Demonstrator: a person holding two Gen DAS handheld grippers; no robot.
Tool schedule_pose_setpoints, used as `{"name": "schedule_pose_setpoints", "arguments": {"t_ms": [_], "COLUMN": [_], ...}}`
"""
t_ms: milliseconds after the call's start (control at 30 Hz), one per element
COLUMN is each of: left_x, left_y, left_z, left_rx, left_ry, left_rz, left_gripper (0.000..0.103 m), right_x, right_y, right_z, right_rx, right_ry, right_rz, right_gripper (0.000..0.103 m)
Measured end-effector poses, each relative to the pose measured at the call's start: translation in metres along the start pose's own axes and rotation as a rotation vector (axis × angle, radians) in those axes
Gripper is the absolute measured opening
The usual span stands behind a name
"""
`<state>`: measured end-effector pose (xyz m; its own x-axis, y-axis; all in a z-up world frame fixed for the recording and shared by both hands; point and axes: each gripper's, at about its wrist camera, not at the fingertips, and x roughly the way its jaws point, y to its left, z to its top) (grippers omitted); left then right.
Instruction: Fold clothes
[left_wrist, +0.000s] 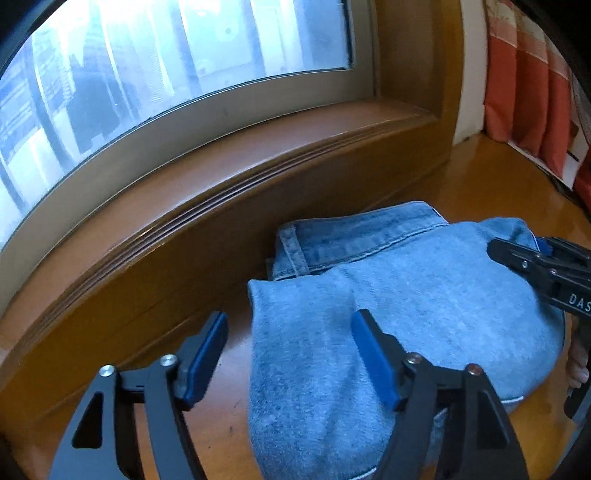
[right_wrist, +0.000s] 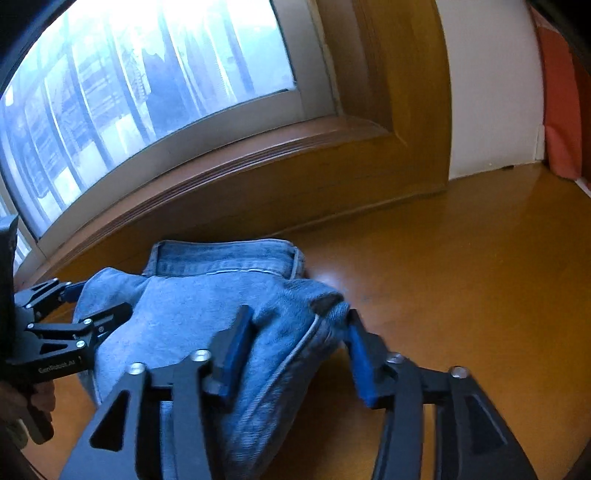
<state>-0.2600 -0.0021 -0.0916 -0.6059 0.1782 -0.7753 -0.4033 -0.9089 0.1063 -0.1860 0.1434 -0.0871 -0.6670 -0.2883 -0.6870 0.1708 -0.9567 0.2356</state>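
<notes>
A folded pair of light blue jeans (left_wrist: 424, 295) lies on the glossy wooden surface (left_wrist: 498, 177), with its waistband toward the window sill. My left gripper (left_wrist: 290, 350) stands open over the bundle's left edge: one blue pad hangs above the bare wood, the other above the denim, and neither presses. In the right wrist view my right gripper (right_wrist: 299, 354) is open around the right-hand fold of the jeans (right_wrist: 192, 306), its pads clear of the cloth. Each gripper shows in the other's view: the right gripper (left_wrist: 517, 245) and the left gripper (right_wrist: 101, 297).
A raised wooden window sill (left_wrist: 229, 177) and a large window (left_wrist: 147, 66) run just behind the jeans. A white wall (right_wrist: 491, 92) and an orange-red cloth (left_wrist: 524, 85) stand at the right. A hand (right_wrist: 37, 402) grips the left tool's handle.
</notes>
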Motion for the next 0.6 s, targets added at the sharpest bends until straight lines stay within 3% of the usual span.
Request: {"name": "schedule_pose_setpoints", "arguments": {"t_ms": [133, 233, 367, 500, 600], "left_x": [-0.02, -0.046, -0.043, -0.023, -0.013], "left_y": [0.009, 0.018, 0.024, 0.023, 0.021], "left_z": [0.002, 0.0, 0.0, -0.002, -0.003], "left_rx": [-0.06, -0.075, -0.06, -0.058, -0.049], "left_ry": [-0.023, -0.08, -0.068, -0.029, -0.022], "left_rz": [-0.025, 0.014, 0.04, 0.061, 0.083], "left_gripper": [0.071, 0.071, 0.071, 0.071, 0.078], "right_x": [-0.013, -0.046, -0.08, -0.08, -0.05], "right_y": [-0.012, -0.022, -0.023, 0.018, 0.045], "right_z": [0.007, 0.007, 0.008, 0.005, -0.005], "right_rx": [0.04, 0.069, 0.069, -0.092, -0.21], "right_ry": [0.008, -0.048, -0.112, -0.13, -0.055], "right_rz": [0.064, 0.101, 0.105, 0.132, 0.099], "right_gripper": [0.058, 0.059, 0.059, 0.059, 0.059]}}
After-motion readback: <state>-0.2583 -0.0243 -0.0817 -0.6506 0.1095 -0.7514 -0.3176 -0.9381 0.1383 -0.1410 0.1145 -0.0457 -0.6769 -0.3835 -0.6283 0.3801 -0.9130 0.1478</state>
